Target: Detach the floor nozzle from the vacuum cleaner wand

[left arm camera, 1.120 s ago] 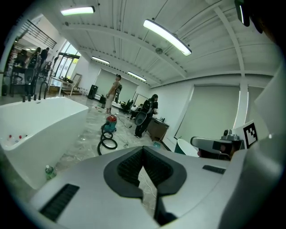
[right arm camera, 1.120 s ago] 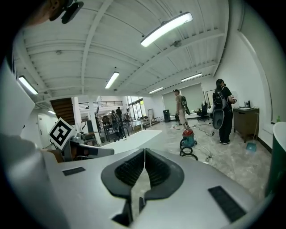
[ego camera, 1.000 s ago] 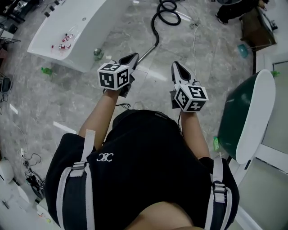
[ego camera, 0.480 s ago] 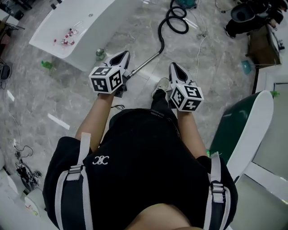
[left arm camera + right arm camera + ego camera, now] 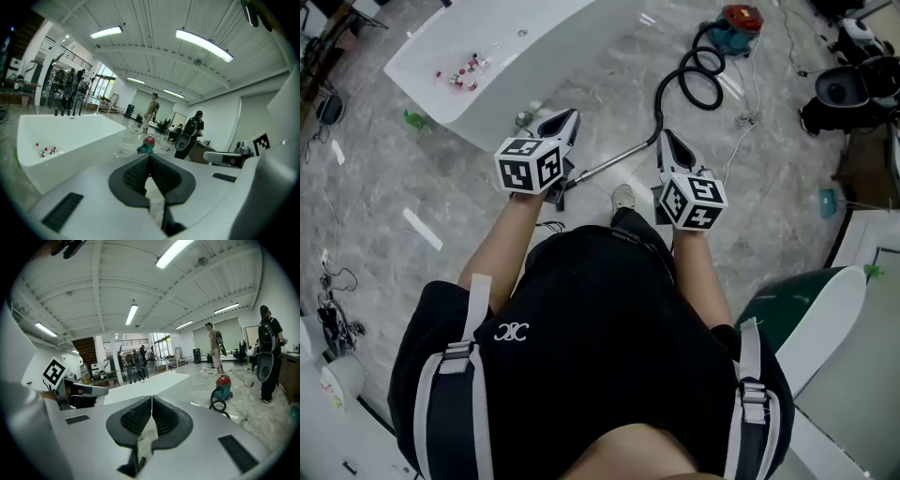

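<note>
Distance was the deciding matter. The slim silver metal vacuum wand (image 5: 614, 161) lay on the grey marbled floor (image 5: 441, 187) in front of the standing person, while both grippers were held out ahead of the body, well above it.

In the head view the wand's long axis ran slantwise. It went from lower left, under the left gripper (image 5: 562, 124), up and right to a bend just beside the right gripper (image 5: 670, 145). There it joined the black corrugated hose (image 5: 698, 80), which coiled back to the red and teal canister vacuum (image 5: 741, 21).

The dark floor nozzle (image 5: 560, 192) seemed to sit at the wand's lower-left end. The left gripper's marker cube mostly covered it, so its shape could not be read with confidence. That put the left gripper nearer the nozzle joint and the right gripper nearer the hose end of the tube.

Neither gripper held anything. The left gripper's ribbed black pads (image 5: 133, 174) met with nothing between them, and the right gripper's jaws were together and empty as well. Both pointed forward and slightly down, passing over the wand rather than aiming at it, toward the long white tub-shaped counter (image 5: 525, 47).

Judged from that, the coming move called for parting the jaws and bringing both grippers down. The right would steady the tube and the left would work at the nozzle end.
</note>
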